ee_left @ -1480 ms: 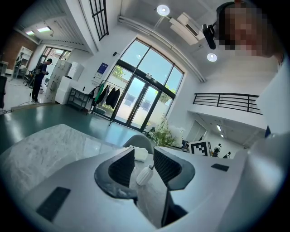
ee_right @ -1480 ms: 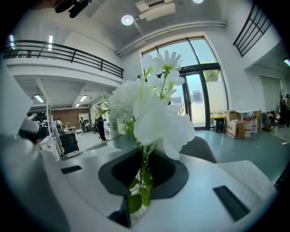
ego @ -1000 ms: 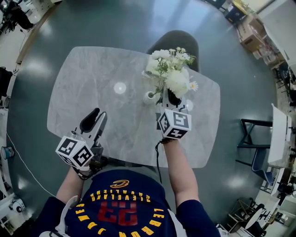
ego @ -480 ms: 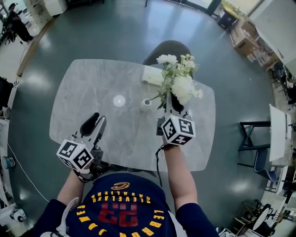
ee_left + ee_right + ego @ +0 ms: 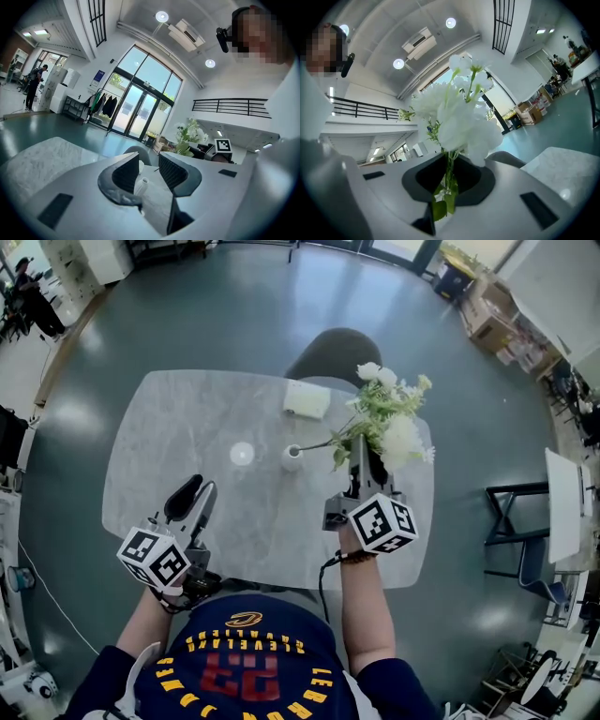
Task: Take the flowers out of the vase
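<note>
The flowers [image 5: 392,420] are held up above the tabletop [image 5: 178,418], to the right of the small white vase [image 5: 292,457] — one thin stem end reaches close to its mouth, and whether it is quite clear cannot be told. The bunch is judged light, soft and top-heavy; the stems, not the petals, are the place to be gripped. They are pinched by the right gripper [image 5: 362,454], its fingers [image 5: 476,180] nearly closed on them. The left gripper [image 5: 190,495] is held well apart — fingers [image 5: 173,173] parted, nothing gripped.

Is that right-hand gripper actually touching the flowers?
Touching. The right gripper view shows the right gripper closed on the flowers, its jaws pressing the green stems from both sides.
</note>
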The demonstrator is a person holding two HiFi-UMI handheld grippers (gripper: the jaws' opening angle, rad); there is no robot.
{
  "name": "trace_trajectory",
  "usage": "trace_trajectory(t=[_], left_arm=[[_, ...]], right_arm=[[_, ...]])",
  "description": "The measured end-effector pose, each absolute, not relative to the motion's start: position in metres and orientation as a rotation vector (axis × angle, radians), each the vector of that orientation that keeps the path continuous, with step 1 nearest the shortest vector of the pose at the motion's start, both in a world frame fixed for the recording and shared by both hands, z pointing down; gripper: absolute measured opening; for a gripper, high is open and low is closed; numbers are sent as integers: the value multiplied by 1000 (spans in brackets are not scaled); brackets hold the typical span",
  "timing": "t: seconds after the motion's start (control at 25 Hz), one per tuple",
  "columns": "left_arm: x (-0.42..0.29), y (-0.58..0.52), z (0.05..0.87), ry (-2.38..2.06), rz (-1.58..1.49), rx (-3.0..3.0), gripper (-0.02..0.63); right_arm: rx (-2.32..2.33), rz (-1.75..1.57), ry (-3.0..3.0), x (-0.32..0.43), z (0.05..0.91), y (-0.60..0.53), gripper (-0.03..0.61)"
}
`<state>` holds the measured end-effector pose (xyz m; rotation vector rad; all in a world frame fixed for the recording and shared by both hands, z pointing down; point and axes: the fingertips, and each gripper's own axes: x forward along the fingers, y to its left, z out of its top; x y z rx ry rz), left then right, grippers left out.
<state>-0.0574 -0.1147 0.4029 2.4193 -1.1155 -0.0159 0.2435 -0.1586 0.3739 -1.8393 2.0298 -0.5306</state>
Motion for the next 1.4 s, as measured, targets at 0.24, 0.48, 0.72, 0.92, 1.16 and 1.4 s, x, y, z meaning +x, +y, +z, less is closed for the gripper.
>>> trace_trajectory(t=[0.24, 0.48, 0.72, 0.92, 1.16, 1.4], left_arm=[[-54, -112, 407, -1085, -13, 2417, 135], [-52, -115, 408, -1058, -3, 2423, 135], [-45, -117, 411, -1029, 5, 2430, 135], [-47, -117, 410, -1021, -1, 2434, 135], [-46, -116, 409, -1005, -11, 2430, 135], [-43, -116, 413, -998, -10, 2424, 135]], right_arm=[[-1771, -517, 2030, 238, 355, -145, 55], [-1723, -541, 2026, 230, 347, -141, 55], [-1675, -545, 2031, 226, 343, -139, 57], [-1644, -546, 2028, 223, 339, -137, 57], [-1620, -552, 2039, 218, 331, -132, 57], [-1612, -561, 2044, 219, 334, -133, 57]])
